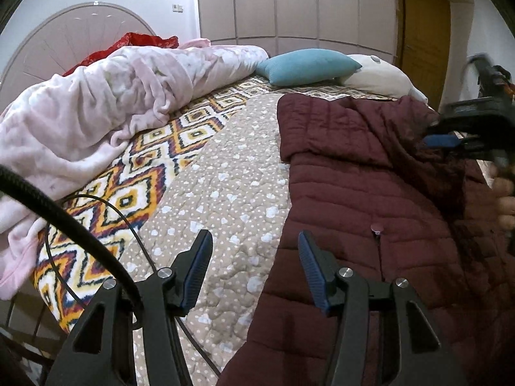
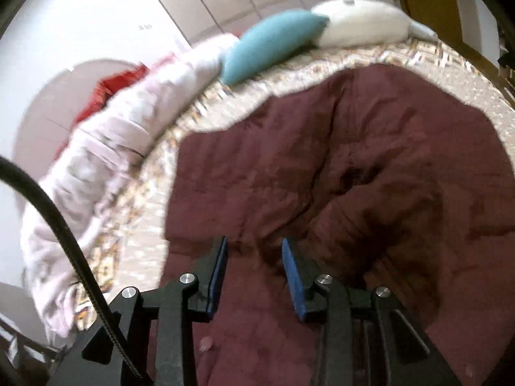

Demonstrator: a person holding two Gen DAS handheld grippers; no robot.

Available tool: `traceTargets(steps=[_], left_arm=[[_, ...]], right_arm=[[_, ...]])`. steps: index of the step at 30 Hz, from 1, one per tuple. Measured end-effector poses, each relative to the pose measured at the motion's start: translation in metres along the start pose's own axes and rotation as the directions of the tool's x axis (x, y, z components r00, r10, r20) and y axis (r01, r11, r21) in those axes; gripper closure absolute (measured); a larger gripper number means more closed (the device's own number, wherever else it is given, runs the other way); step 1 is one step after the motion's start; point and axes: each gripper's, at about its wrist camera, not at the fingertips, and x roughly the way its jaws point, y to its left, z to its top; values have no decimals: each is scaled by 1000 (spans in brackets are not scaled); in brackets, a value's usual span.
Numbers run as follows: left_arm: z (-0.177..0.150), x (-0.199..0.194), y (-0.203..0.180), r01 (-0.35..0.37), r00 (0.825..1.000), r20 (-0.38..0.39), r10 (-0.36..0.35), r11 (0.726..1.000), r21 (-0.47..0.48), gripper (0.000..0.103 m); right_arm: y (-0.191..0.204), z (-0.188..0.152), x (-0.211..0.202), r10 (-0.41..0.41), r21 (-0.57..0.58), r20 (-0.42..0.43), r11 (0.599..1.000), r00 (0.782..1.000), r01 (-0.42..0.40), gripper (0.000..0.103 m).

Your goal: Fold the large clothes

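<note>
Left gripper [image 1: 254, 241]: jaws parted about halfway, nothing between the blue pads. It is poised over the left edge of the maroon quilted jacket [image 1: 370, 193], one finger above the garment and the other above the beige dotted quilt [image 1: 225, 193]. No contact with the fabric is visible.

Right gripper [image 2: 254, 247]: jaws parted by a narrower gap, pads bare, nothing held. It points down at the jacket [image 2: 322, 160], which fills most of the right wrist view. This view is smeared by blur, so whether the fingertips brush the cloth cannot be determined. In the left wrist view the same gripper [image 1: 441, 141] appears at the right margin, above the jacket's upper part, with the hand [image 1: 505, 199] that holds it just below.

Jacket: lies spread flat on the bed, on the beige quilt, right of centre. A sleeve or flap is laid across its upper part. A small round snap [image 1: 376, 227] shows on the front panel.

Beyond the quilt: a patterned zigzag blanket [image 1: 154, 160], then a crumpled pink blanket [image 1: 112, 96] along the left side, with a red fabric [image 1: 138, 40] behind it.

Far side of the bed: a teal pillow [image 1: 309, 66] and a white pillow [image 1: 379, 77] side by side. Behind them, pale wardrobe doors [image 1: 289, 6] and a wooden door [image 1: 425, 41].
</note>
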Motion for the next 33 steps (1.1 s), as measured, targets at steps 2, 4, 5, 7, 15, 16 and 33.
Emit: traceTargets(steps=[2, 4, 5, 7, 15, 16, 33], left_arm=[[0, 0, -2, 5, 1000, -5, -5, 1000, -4, 48], [-1, 1, -5, 9, 1000, -10, -9, 1000, -6, 48], [-2, 1, -6, 9, 1000, -16, -9, 1000, -3, 48], [-4, 1, -10, 3, 1000, -28, -3, 1000, 4, 48], [-8, -12, -17, -43, 999, -21, 44, 998, 40, 48], [-8, -13, -18, -41, 999, -23, 42, 998, 38, 48], [-21, -43, -40, -1, 1000, -9, 1, 996, 91, 47]], right_arm=[[-3, -9, -20, -2, -7, 35, 1000, 999, 2, 60], [-13, -23, -26, -34, -7, 36, 999, 999, 34, 60], [-16, -27, -22, -52, -6, 21, 999, 998, 53, 59], [-33, -37, -10, -89, 25, -30, 996, 996, 90, 59], [-45, -48, -24, -66, 71, -10, 995, 998, 66, 59], [-39, -51, -32, -83, 35, 9, 996, 997, 83, 59], [-112, -155, -138, -231, 153, 26, 962, 973, 225, 46]])
